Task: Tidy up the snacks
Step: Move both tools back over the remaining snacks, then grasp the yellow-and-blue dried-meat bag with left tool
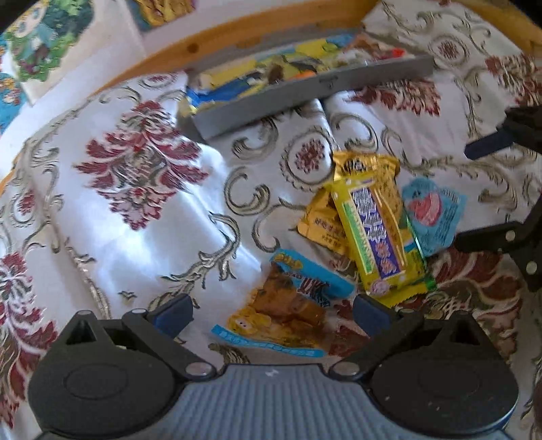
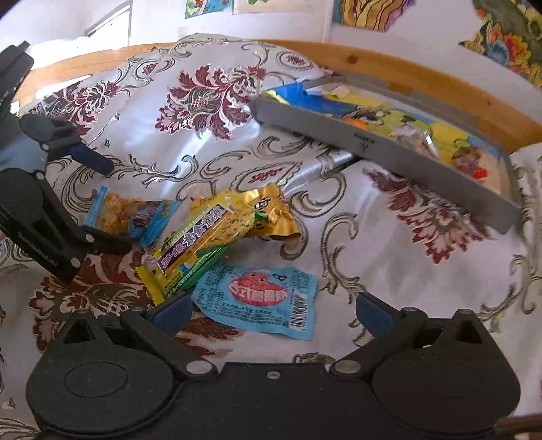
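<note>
I've got the left hand-held gripper (image 1: 272, 313) low over the snack pile, fingers spread wide, nothing between them; the blue-and-orange snack pack (image 1: 288, 304) lies on the cloth in the gap. Right hand-held gripper (image 2: 272, 309) is also spread, empty, w/ the light-blue sachet (image 2: 261, 301) flat on the cloth betw. its fingers, not pinched. In the right wrist view the left one shows at far left, beside the blue-and-orange pack.

Pile sits on a white floral tablecloth (image 1: 142, 203) w/ dark red motifs, wrinkled. Yellow-green bar w/ purple label (image 1: 376, 233) lies on top, leaning over a gold wrapper (image 1: 321, 223); the sachet is just beside it on the right-gripper side, partly tucked under the bar's end. The 4 loose items are touching or overlapping in one cluster.

Grey tray (image 2: 389, 149) sits further back near the wooden bench edge (image 2: 423, 71), well apart from the pile, tilted on a fold of cloth. It holds mixed packs, yellow, blue, orange; too blurred to tell which. Colourful pictures (image 2: 369, 12) on the wall behind.
</note>
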A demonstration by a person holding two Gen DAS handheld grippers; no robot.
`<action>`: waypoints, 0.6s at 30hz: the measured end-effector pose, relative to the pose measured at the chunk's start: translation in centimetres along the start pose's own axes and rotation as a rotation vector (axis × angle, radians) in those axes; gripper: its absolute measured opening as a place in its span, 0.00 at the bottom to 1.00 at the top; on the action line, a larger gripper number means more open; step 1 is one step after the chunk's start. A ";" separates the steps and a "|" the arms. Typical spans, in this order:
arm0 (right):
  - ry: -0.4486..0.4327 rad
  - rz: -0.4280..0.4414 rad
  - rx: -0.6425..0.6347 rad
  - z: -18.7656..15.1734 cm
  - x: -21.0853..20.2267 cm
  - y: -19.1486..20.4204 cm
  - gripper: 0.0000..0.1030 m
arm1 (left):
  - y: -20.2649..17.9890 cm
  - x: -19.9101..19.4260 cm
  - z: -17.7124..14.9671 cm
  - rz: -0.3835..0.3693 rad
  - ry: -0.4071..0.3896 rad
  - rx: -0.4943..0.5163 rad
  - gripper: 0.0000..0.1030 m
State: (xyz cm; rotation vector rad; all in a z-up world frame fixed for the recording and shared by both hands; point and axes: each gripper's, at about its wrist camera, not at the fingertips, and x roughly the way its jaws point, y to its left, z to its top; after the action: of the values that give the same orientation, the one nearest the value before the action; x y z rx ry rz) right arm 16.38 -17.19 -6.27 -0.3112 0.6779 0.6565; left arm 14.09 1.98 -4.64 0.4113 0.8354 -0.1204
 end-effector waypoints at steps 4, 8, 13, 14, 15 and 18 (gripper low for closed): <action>0.017 0.030 -0.014 -0.1 1.4 0.2 0.99 | 0.1 1.1 0.1 -0.021 0.037 0.037 0.99; 0.019 0.043 -0.031 0.0 2.9 0.5 0.99 | 0.7 2.0 0.6 -0.049 0.068 0.028 0.99; 0.013 0.049 -0.028 0.2 3.9 0.3 0.99 | 1.2 2.6 0.9 -0.092 0.090 0.015 0.99; 0.012 0.049 -0.029 0.2 4.0 0.4 0.99 | 1.1 2.7 1.0 -0.095 0.093 0.020 0.99; 0.010 0.050 -0.028 0.2 4.0 0.4 0.99 | 1.1 2.8 1.0 -0.101 0.097 0.026 0.98; 0.006 0.055 -0.016 0.1 4.1 0.2 0.99 | 1.1 3.0 1.0 -0.125 0.109 0.026 0.93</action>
State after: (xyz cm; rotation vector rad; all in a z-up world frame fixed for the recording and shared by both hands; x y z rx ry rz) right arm 18.71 -15.08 -8.96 -0.3107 0.6892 0.7140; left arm 17.08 2.70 -5.91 0.3928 0.9683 -0.2265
